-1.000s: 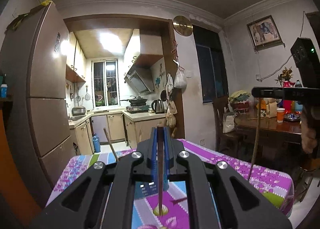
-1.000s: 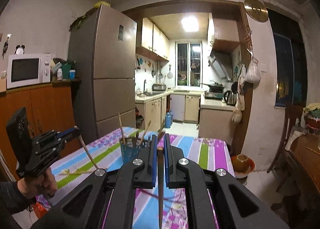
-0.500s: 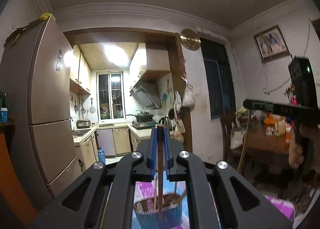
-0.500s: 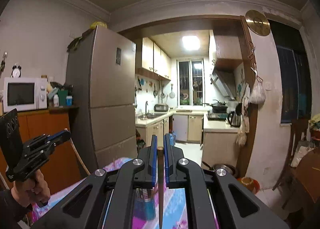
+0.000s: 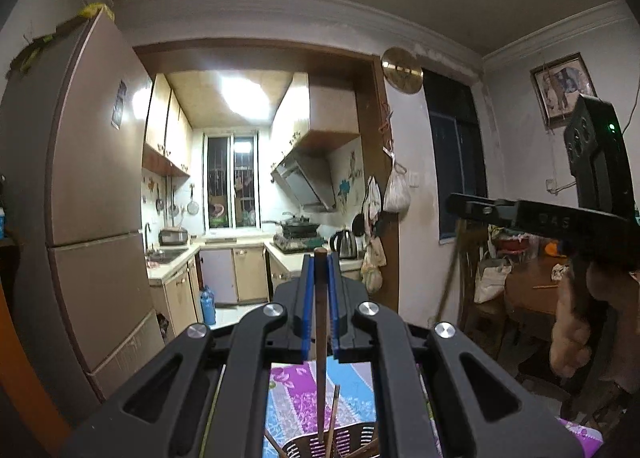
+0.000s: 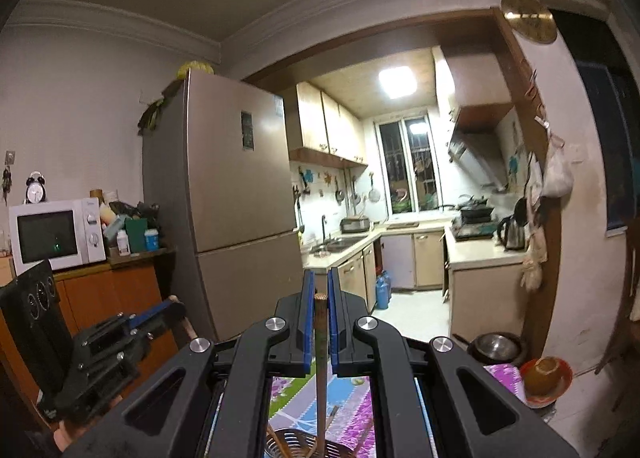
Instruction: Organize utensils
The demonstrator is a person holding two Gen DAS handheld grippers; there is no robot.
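Note:
My left gripper [image 5: 320, 258] is shut on a brown chopstick [image 5: 321, 338] held upright, its lower end inside the slotted utensil holder [image 5: 352, 444] at the frame's bottom. My right gripper [image 6: 318, 290] is shut on another brown chopstick [image 6: 320, 370] whose lower end reaches the holder's rim [image 6: 292, 438]. Several chopsticks stand in the holder. The right gripper also shows in the left wrist view [image 5: 456, 204] with its chopstick [image 5: 448, 274] hanging down. The left gripper shows in the right wrist view [image 6: 176, 308].
The table under the holder has a purple, blue and green floral cloth [image 5: 296, 398]. A fridge [image 6: 236, 198] stands left, a microwave [image 6: 52, 234] on an orange cabinet. A wooden dining table [image 5: 532, 290] is right. The kitchen [image 5: 240, 226] lies beyond.
Both grippers have risen and come over the holder, each still shut on its chopstick. The table has dropped out of most of both views and the holder now sits directly below.

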